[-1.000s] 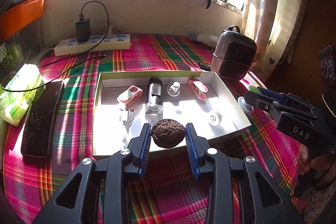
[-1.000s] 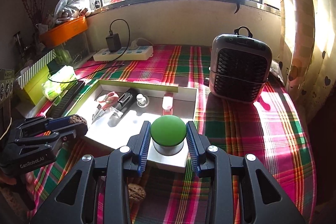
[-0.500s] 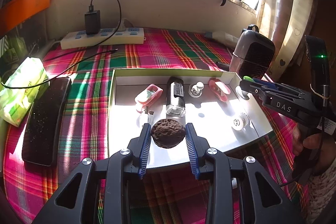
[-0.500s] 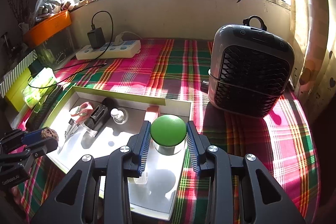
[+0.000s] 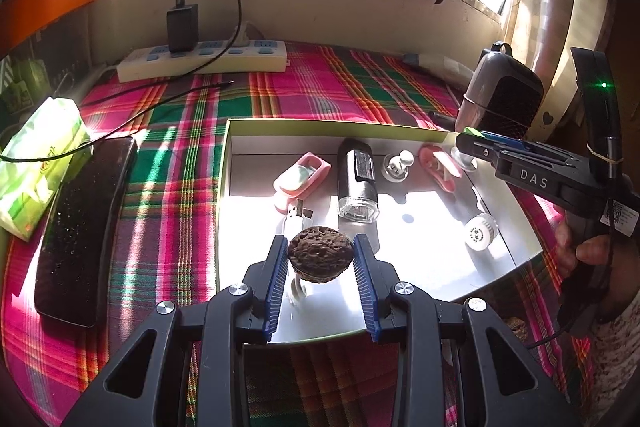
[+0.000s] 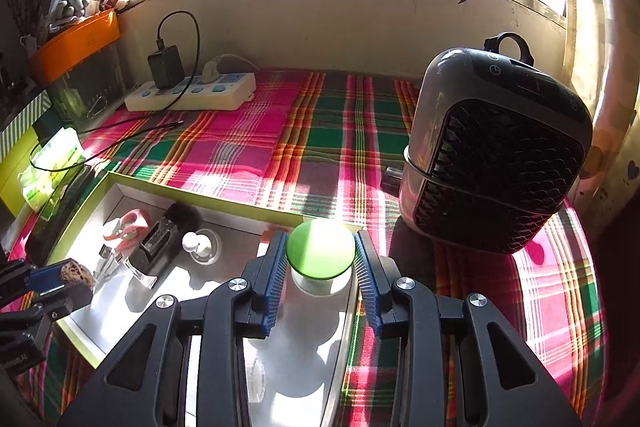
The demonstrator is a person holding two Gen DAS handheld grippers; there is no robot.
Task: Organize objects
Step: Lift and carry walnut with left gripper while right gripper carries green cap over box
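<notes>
While both tongs hang over the white tray (image 5: 500,227), a round load could roll on release. The left gripper (image 5: 321,259) is clamped on the walnut (image 5: 321,255), low centre of its frame; the right gripper (image 6: 321,259) pinches the green-capped jar (image 6: 321,253) at the tray's right rim. A second ago both loads sat nearer the tray's front edge.

Harsh window backlight, tray (image 5: 516,227) glare, fisheye-warped edges.
</notes>
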